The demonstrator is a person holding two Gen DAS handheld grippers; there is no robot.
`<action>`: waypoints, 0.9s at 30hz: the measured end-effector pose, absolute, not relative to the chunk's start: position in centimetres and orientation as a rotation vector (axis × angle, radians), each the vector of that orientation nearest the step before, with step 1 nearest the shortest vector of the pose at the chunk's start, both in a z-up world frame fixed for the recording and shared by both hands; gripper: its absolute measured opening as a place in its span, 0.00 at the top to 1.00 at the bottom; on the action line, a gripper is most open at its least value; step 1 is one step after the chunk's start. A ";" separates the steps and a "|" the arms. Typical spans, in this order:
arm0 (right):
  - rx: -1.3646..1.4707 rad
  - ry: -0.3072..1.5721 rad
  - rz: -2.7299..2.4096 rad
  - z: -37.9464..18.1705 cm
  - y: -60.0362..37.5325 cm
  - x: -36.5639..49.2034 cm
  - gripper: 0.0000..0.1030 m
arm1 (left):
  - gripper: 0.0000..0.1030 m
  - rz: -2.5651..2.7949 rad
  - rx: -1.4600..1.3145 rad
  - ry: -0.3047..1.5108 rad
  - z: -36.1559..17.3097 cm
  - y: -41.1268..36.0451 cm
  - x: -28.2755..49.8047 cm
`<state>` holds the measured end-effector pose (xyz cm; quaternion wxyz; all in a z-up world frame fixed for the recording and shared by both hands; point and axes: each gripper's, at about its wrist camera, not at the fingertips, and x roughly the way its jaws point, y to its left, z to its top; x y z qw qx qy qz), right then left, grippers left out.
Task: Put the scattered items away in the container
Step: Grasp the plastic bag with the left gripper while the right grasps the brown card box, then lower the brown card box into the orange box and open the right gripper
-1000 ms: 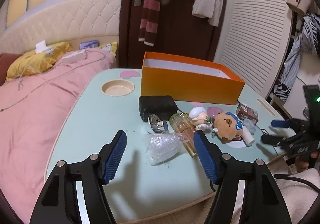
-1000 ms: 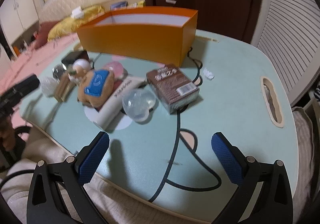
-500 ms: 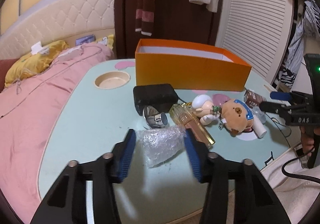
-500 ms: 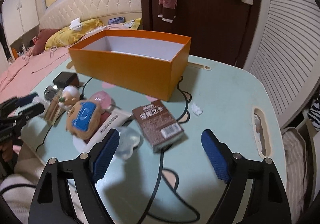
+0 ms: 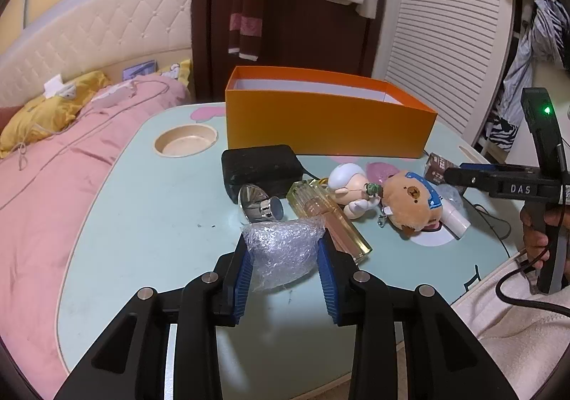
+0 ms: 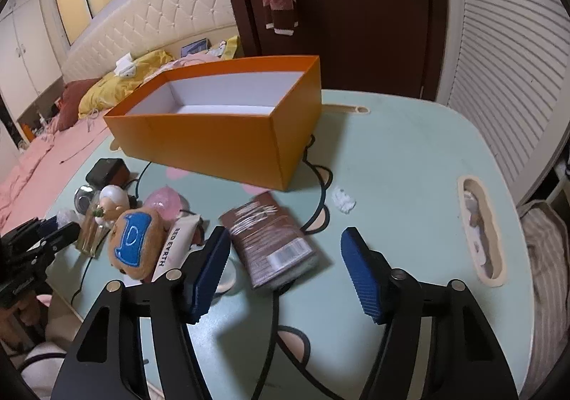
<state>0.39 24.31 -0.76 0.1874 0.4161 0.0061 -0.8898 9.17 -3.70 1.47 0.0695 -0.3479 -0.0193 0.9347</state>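
Observation:
An open orange box [image 5: 327, 122] [image 6: 213, 136] stands at the back of the mint table. My left gripper [image 5: 285, 259] is shut on a wad of bubble wrap [image 5: 283, 246], squeezed between its blue pads. Just beyond lie a silver cap [image 5: 258, 204], a perfume bottle [image 5: 331, 221], a black case [image 5: 260, 164], a small figurine [image 5: 349, 186] and a plush bear [image 5: 409, 200]. My right gripper [image 6: 285, 248] is open, and a brown carton [image 6: 270, 243] lies flat between its fingertips. A white tube [image 6: 174, 246] and the bear [image 6: 135, 243] sit to its left.
A round cup recess [image 5: 185, 141] is at the table's left, and a slot [image 6: 481, 229] runs along its right edge. A crumpled paper scrap [image 6: 343, 200] lies near the box corner. Pink bedding [image 5: 53, 168] borders the left. A hand [image 5: 534, 236] holds the right gripper.
My left gripper moved forward and closed on the bubble wrap. My right gripper dropped toward the brown carton, its fingers now either side of it and closer together.

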 end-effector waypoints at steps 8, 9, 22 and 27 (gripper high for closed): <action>1.165 0.102 -2.503 -1.1 23.6 0.7 0.57 | 0.69 2.822 -0.984 -0.048 2.5 -3.5 9.7; 1.155 0.099 -2.509 -1.0 23.6 0.9 0.57 | 0.69 2.823 -0.974 -0.046 2.7 -3.4 9.8; 0.923 0.115 -2.553 3.2 22.6 3.3 0.57 | 0.69 2.822 -0.813 0.050 7.5 -1.3 9.8; 0.891 0.149 -2.566 4.3 21.6 2.6 0.57 | 0.69 2.824 -0.771 0.075 9.5 -0.2 7.8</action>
